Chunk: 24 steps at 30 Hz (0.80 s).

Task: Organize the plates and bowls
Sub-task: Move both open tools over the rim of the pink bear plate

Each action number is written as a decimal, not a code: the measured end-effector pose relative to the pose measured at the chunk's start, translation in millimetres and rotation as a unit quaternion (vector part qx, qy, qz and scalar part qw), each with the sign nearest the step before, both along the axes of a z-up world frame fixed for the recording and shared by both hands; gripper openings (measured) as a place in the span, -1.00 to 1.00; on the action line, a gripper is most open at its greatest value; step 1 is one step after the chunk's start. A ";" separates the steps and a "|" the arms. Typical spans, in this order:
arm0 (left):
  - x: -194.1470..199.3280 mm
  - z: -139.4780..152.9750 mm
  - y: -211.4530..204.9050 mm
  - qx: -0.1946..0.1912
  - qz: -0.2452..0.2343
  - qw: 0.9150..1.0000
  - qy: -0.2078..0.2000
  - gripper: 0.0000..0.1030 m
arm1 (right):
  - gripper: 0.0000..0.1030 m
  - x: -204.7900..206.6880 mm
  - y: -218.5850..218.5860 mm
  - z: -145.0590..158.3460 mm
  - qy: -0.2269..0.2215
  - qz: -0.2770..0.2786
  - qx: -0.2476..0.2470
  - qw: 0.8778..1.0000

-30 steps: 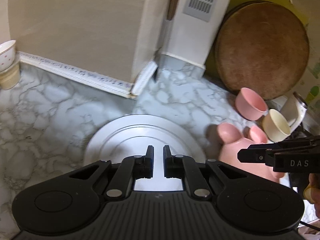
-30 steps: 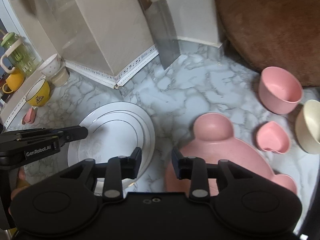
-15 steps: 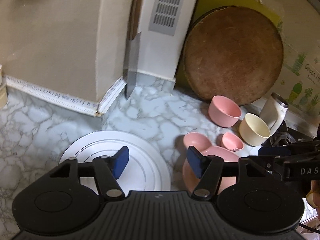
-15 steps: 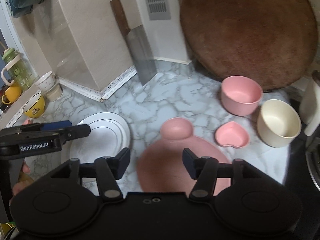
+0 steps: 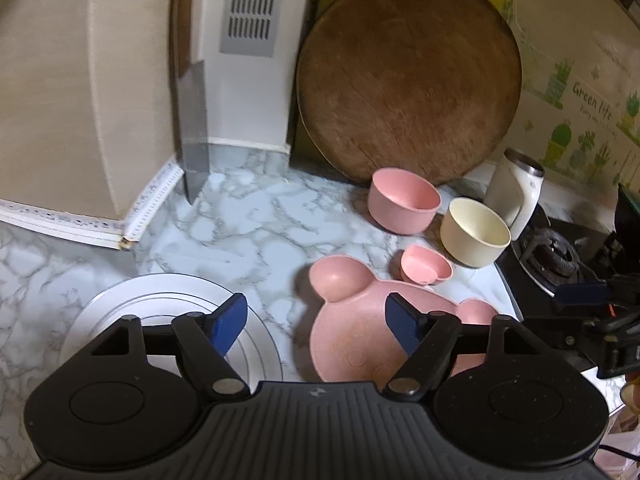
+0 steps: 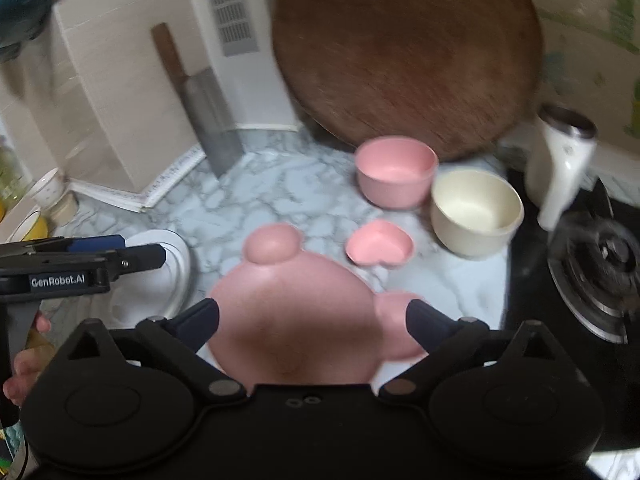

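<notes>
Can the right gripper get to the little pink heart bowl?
Probably yes. The right gripper is open and empty, and the heart bowl sits uncovered just past the bear-shaped plate, so it would only need to pass over that plate.

Open tongs point(image 5: 316, 320), white plates point(image 5: 160, 300), pink plate point(image 5: 352, 340)

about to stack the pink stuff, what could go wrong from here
1. The bear-shaped pink plate nearly touches the heart-shaped dish; lifting it might nudge the dish.
2. The cream bowl sits near the counter edge by the gas burner; a bump could push it off.
</notes>
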<state>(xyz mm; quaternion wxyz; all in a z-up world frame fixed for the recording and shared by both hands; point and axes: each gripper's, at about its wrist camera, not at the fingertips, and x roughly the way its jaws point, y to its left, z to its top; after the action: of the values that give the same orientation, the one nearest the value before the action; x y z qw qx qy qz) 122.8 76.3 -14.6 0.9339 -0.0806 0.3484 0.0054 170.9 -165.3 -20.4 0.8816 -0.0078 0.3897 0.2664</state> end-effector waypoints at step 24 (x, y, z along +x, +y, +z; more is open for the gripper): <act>82.5 -63.8 -23.7 0.034 -0.081 0.991 0.101 0.46 | 0.46 14.8 -6.8 -73.6 0.099 -0.101 -0.016 0.990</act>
<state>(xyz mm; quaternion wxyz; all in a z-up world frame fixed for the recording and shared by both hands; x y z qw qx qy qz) 205.3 52.6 -78.4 0.8934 -0.0189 0.4461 -0.0507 185.7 -172.1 -94.1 0.8606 0.0436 0.4783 0.1693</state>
